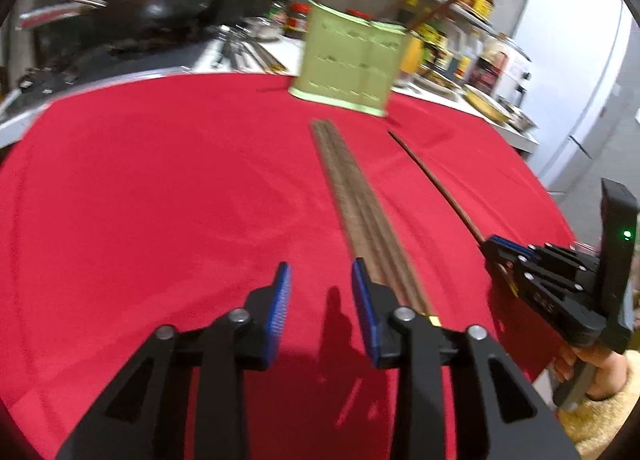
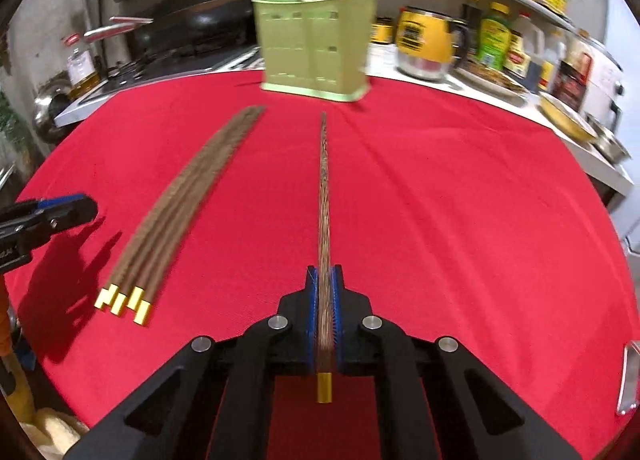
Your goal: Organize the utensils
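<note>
Your right gripper (image 2: 324,280) is clamped on a single chopstick (image 2: 323,196) of dark, grained wood with a gold cap; the ribbed blue pads (image 2: 311,312) press its capped end, and the slim shaft runs forward over the red cloth (image 2: 460,220) toward the pale green plastic utensil holder (image 2: 316,56). Whether its tip touches the cloth cannot be told. Your left gripper (image 1: 321,280) points steeply down with its jaws parted and nothing between them. The bundle of four chopsticks (image 2: 188,196) lies flat just beside its right finger (their gold caps are partly hidden behind that finger in the left view). The holder stands upright at the cloth's far edge, blurred, with sticks already rising from it; its compartments are hard to make out.
</note>
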Demonstrator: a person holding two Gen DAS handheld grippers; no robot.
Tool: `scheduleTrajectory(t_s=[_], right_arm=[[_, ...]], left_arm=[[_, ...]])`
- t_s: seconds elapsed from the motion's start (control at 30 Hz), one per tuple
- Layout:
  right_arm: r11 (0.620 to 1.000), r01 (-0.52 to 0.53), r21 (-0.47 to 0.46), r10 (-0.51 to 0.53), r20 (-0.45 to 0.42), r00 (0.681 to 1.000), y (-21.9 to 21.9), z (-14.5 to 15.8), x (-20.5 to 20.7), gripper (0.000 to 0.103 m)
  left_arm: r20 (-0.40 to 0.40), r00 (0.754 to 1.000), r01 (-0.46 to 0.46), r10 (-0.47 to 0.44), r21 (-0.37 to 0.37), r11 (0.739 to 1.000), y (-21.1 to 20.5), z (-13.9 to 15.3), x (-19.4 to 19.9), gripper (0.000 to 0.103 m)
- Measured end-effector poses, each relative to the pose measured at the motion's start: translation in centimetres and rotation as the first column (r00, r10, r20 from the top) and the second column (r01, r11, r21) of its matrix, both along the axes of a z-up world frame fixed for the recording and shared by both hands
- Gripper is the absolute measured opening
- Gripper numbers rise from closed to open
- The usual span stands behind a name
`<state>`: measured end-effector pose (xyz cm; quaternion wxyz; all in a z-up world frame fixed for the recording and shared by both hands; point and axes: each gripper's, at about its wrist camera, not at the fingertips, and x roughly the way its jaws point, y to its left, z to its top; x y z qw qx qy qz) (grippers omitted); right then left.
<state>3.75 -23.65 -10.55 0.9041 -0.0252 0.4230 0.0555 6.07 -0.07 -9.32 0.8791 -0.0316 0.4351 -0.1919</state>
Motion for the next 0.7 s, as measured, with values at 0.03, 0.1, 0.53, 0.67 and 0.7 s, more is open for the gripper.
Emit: scheduleTrajectory(t_s=[0.03, 0.1, 0.53, 0.67, 0.7], right_arm=[[1.000, 0.013, -0.004, -0.013, 0.001, 1.000, -0.4, 0.0, -0.1, 0.007], [0.999, 0.040, -0.009, -0.040, 0.003, 0.999, -1.4, 0.0, -0.3, 0.007], [0.999, 0.050, -0.005, -0.050, 0.030, 0.998, -2.2, 0.5, -0.7, 0.007], [0.999, 0.036, 0.003, -0.036, 0.015, 0.999, -1.9, 0.1, -0.4, 0.008], [0.999, 0.035, 0.002, -0.035, 0.010, 0.999, -1.7, 0.0, -0.3, 0.008]], left_arm=[[-0.005, 1.000, 0.007, -0.007, -0.001, 1.000, -0.5, -0.2, 0.0, 0.026], [-0.012, 1.000, 0.023, -0.023, 0.015, 1.000, -1.5, -0.4, 0.3, 0.023], [-0.010, 1.000, 0.011, -0.010, 0.186, 0.982, -3.8, -1.2, 1.4, 0.020], [0.025, 0.999, 0.016, -0.024, 0.280, 0.960, -4.4, -1.1, 1.1, 0.020], [0.030, 0.999, 0.029, -0.039, 0.295, 0.955, -4.7, -1.1, 1.1, 0.020]])
